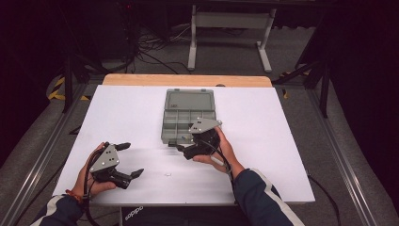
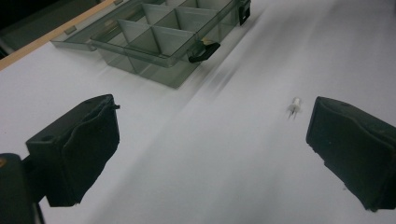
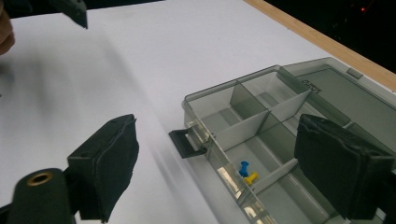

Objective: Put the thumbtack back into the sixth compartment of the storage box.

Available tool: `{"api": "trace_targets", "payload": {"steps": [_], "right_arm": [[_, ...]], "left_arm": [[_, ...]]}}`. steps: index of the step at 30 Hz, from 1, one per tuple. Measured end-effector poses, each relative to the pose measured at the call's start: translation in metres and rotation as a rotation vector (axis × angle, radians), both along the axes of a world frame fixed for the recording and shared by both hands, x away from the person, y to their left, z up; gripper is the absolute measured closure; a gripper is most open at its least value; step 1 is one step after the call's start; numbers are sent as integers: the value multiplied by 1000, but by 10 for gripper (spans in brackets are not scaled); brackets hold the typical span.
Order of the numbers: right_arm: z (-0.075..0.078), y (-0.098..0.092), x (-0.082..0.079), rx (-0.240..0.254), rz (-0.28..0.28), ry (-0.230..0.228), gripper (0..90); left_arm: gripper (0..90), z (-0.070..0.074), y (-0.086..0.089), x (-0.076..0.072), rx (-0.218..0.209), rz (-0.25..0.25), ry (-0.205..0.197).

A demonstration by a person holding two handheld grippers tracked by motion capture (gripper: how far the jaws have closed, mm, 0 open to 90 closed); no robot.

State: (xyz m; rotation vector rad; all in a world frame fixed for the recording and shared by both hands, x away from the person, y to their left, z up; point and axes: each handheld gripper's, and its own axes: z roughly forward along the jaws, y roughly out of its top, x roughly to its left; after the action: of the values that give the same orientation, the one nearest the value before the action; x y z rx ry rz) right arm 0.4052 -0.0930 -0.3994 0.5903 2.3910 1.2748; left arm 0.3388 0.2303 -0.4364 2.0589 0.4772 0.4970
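Note:
An open grey compartment box [image 1: 188, 101] lies at the middle of the white table, its lid folded back toward the far side. In the right gripper view a blue pushpin [image 3: 243, 168] and a yellow pushpin [image 3: 251, 178] lie together in one near compartment of the box [image 3: 205, 100]. My right gripper [image 1: 183, 146] hovers at the box's near edge, and its jaws stand open with nothing between them [image 3: 215, 172]. My left gripper [image 1: 131, 160] rests open at the front left, nothing held [image 2: 210, 154]. A small white pin [image 2: 294, 106] lies on the table just ahead of its right jaw.
The box's black latch [image 3: 187, 142] sticks out on the near side. The white tabletop [image 1: 263, 141] has a wooden strip [image 1: 188, 80] along the far edge. The white pin [image 1: 168, 174] lies between the two hands. Beyond the table stand a desk frame and cables.

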Motion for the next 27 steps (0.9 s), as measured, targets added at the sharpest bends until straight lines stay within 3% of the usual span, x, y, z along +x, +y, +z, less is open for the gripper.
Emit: {"api": "trace_targets", "payload": {"steps": [10,27], "right_arm": [[-4,-3,-19,-4,32,-8,128],[-28,19,-37,-103,174,52,102]], "left_arm": [[32,0,0,-1,5,1,0],[32,1,0,0,12,2,-8]]}}
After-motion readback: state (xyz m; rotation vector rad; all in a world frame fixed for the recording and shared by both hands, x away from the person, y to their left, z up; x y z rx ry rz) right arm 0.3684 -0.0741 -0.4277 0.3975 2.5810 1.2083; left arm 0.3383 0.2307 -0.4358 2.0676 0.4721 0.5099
